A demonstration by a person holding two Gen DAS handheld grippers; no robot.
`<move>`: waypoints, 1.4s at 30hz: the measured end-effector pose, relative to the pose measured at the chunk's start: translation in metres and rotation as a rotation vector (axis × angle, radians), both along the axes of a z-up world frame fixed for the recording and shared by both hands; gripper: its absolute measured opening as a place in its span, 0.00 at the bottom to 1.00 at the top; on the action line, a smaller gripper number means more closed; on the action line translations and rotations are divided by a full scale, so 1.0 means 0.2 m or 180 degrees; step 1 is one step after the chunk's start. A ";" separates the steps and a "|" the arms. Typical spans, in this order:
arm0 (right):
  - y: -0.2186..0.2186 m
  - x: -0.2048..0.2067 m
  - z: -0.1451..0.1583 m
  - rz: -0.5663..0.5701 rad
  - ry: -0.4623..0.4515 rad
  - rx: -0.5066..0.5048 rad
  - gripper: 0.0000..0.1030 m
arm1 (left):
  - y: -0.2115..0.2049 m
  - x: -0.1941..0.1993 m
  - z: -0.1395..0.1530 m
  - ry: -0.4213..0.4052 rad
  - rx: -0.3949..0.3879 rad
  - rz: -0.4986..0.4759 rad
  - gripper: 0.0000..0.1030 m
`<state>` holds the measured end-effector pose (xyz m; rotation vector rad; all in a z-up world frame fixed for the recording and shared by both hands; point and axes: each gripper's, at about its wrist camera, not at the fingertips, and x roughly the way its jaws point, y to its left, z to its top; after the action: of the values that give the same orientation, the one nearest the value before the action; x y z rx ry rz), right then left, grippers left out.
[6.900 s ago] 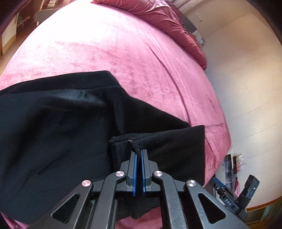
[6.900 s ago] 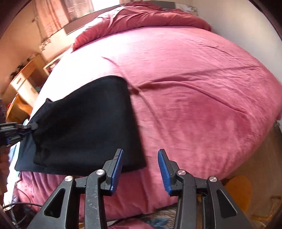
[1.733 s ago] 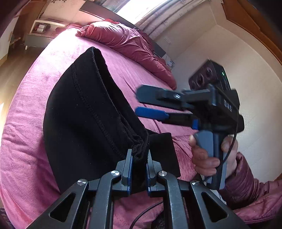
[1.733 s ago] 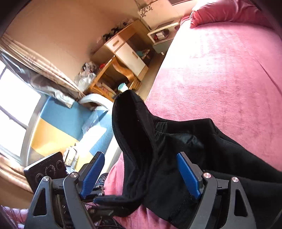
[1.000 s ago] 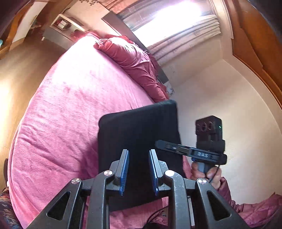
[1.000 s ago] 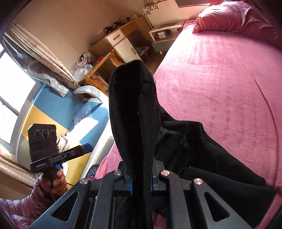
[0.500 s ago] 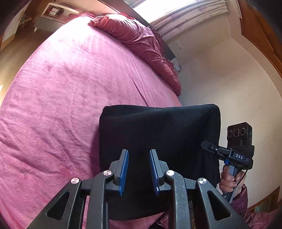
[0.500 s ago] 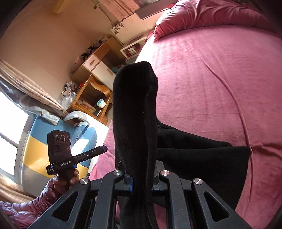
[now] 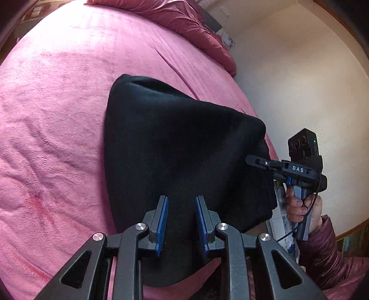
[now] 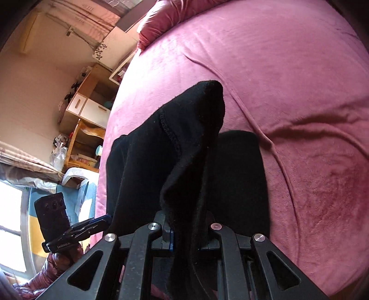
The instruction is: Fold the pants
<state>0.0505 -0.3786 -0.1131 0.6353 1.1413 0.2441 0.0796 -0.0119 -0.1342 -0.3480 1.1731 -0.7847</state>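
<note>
The black pants [image 9: 175, 147] lie folded on the pink bed [image 9: 57, 97]. My left gripper [image 9: 181, 221] hovers open over their near edge and holds nothing. My right gripper [image 10: 184, 230] is shut on an upper layer of the pants [image 10: 184, 129] and lifts it over the part that lies flat. The right gripper also shows at the pants' right edge in the left wrist view [image 9: 256, 160]. The left gripper shows at the lower left in the right wrist view [image 10: 101, 220].
Pink pillows [image 9: 175, 16] lie at the head of the bed. A white wall [image 9: 299, 80] runs along its right side. A wooden desk and drawers [image 10: 85, 120] stand beyond the left side. The bed [image 10: 288, 69] stretches wide past the pants.
My left gripper has let go of the pants and opened. My right gripper closed on the cloth and has carried the lifted layer lower and forward over the pants.
</note>
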 end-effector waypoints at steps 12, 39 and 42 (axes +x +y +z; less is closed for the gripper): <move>-0.10 -0.17 -0.01 -0.0407 -0.0056 0.0100 0.32 | -0.11 -0.04 -0.04 0.0014 0.0145 -0.0136 0.25; 0.02 -0.58 -0.06 -0.1052 0.0145 0.0483 0.08 | 0.20 -0.12 0.09 -0.0189 -0.0071 0.0039 0.27; 0.05 -0.60 0.01 -0.0940 0.0054 0.0393 0.08 | 0.15 -0.12 0.10 -0.0224 -0.0119 -0.0021 0.27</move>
<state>-0.0704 -0.3676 -0.1106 0.9066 1.0388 0.0568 0.0562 0.0185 -0.1142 -0.3449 1.0952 -0.8193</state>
